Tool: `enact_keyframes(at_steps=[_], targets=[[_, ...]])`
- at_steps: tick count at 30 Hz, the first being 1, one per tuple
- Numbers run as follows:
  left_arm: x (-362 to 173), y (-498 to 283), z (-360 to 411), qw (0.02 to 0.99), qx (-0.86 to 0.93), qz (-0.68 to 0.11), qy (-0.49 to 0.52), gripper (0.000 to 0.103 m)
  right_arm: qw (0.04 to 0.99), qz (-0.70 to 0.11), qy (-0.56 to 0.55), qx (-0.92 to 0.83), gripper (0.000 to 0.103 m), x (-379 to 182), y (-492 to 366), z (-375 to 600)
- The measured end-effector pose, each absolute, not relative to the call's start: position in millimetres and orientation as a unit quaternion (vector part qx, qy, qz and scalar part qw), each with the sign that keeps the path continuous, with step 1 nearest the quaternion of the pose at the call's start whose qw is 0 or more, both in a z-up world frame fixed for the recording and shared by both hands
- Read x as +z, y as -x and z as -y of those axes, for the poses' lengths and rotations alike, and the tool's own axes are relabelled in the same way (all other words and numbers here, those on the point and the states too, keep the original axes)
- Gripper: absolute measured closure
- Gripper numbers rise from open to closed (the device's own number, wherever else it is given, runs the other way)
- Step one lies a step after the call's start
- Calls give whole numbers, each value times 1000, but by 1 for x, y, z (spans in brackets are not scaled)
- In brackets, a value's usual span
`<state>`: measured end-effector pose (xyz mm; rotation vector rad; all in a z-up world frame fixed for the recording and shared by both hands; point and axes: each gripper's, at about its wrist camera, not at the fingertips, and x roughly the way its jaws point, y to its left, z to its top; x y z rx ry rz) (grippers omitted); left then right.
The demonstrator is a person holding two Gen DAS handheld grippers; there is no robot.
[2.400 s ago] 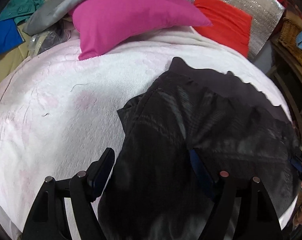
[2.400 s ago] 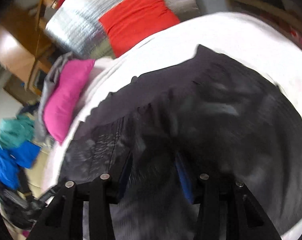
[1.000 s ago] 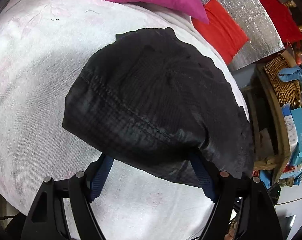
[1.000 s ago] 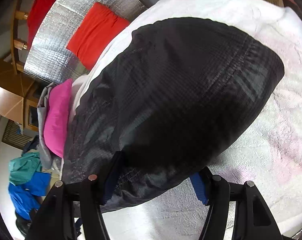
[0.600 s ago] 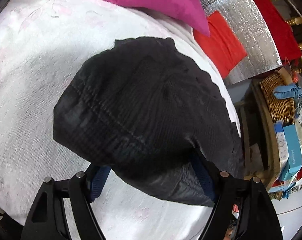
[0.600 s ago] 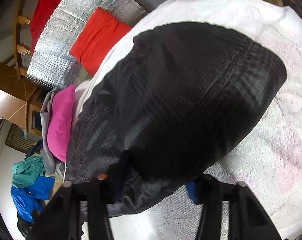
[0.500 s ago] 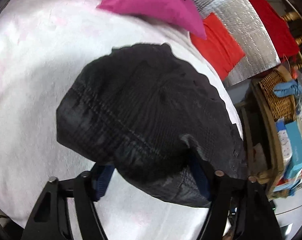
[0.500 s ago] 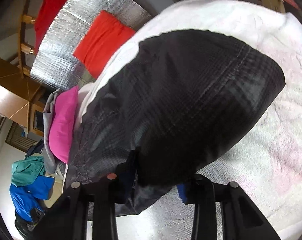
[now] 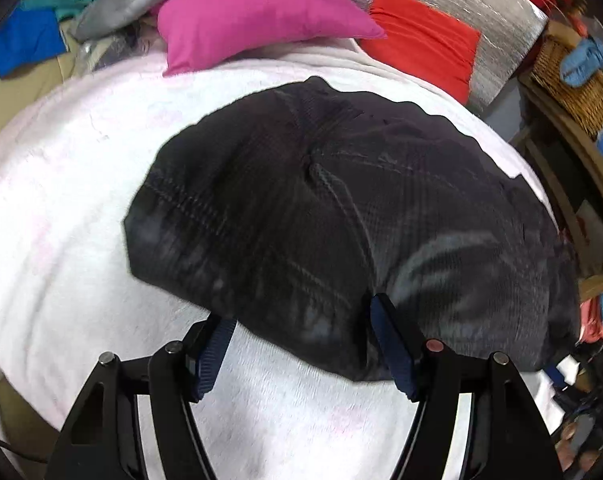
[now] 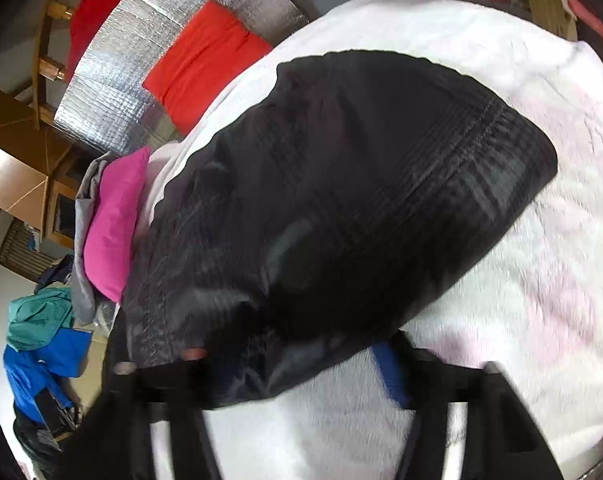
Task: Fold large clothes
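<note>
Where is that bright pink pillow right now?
In the left wrist view the pink pillow lies at the far end of the white blanket, beyond the black garment, left of the red cushion.

Black garment point(image 10: 333, 208) fills the frame centre, folded into a rounded bundle on the white blanket point(image 10: 541, 300). Right gripper point(image 10: 301, 364) at the bottom edge, blurred; its jaws have just been opening, garment's near edge between them, left finger covered by cloth. Pink pillow point(image 10: 113, 224) at left, red cushion point(image 10: 205, 64) and silver foil panel point(image 10: 141, 80) upper left, blue and teal clothes point(image 10: 41, 344) lower left.
</note>
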<state>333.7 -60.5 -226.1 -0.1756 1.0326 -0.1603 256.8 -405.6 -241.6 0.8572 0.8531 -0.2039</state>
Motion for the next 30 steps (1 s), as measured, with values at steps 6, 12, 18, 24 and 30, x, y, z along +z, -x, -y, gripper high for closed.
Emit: enact_keyframes(at_steps=[6,12,18,24,30], targets=[[-200,-303,72,891,-64,-449,19,33,841,-388,-366,-95,36,-226,-233,386],[-169,-262,75,912,-70,-403,-17,33,890,-358,-261,-105,35,-192,-199,350],[-135,-235,70,929,-67,-362,-33,32,917,-346,-156,-125,34,-167,-170,316],[-108,-212,67,941,-66,-331,-35,31,925,-350,-67,-135,33,-146,-147,289],[-86,-192,66,951,-63,-299,-41,29,932,-334,-37,-138,32,-114,-130,272]])
